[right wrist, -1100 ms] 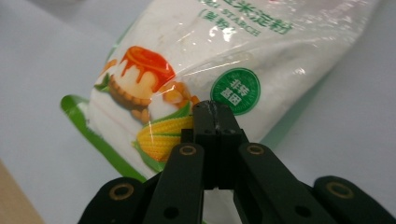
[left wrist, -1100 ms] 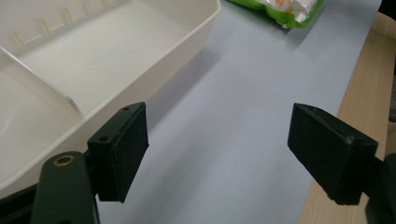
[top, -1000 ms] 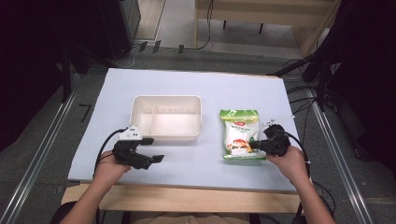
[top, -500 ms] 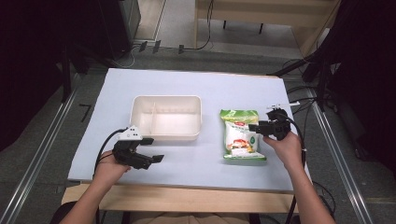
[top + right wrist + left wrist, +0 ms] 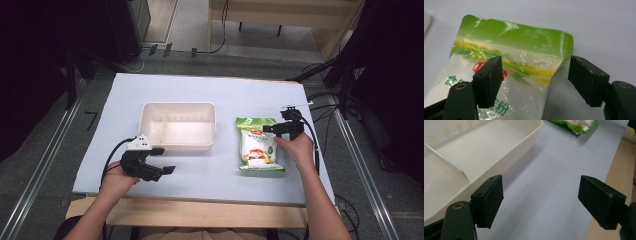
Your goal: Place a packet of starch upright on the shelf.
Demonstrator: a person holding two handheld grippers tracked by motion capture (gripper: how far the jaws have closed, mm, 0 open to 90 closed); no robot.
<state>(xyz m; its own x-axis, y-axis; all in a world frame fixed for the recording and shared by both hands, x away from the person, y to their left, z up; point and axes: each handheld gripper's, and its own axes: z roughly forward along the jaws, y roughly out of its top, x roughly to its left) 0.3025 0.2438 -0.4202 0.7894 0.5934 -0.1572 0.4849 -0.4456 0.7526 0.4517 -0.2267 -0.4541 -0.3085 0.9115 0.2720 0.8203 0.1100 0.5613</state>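
Observation:
A green and white snack bag [image 5: 257, 145] lies flat on the pale blue table [image 5: 210, 95], right of a white divided tray [image 5: 177, 125]. My right gripper [image 5: 270, 129] is open at the bag's upper right edge. In the right gripper view the bag [image 5: 506, 75] lies under and between the spread jaws of the right gripper [image 5: 534, 80], its green top corner near the right jaw. My left gripper [image 5: 162, 161] rests open near the table's front left, below the tray. In the left gripper view the left gripper [image 5: 549, 202] has bare table between its jaws, with the tray [image 5: 474, 157] at the left.
The table's wooden front edge [image 5: 200, 212] runs along the bottom. Cables [image 5: 320, 100] lie off the table's right side, and metal rails [image 5: 45, 165] flank it on the floor. The bag's lower end [image 5: 579, 125] shows far off in the left gripper view.
My right gripper has moved away from me along the bag's right side, from its lower end to its upper right edge. The left gripper has stayed put.

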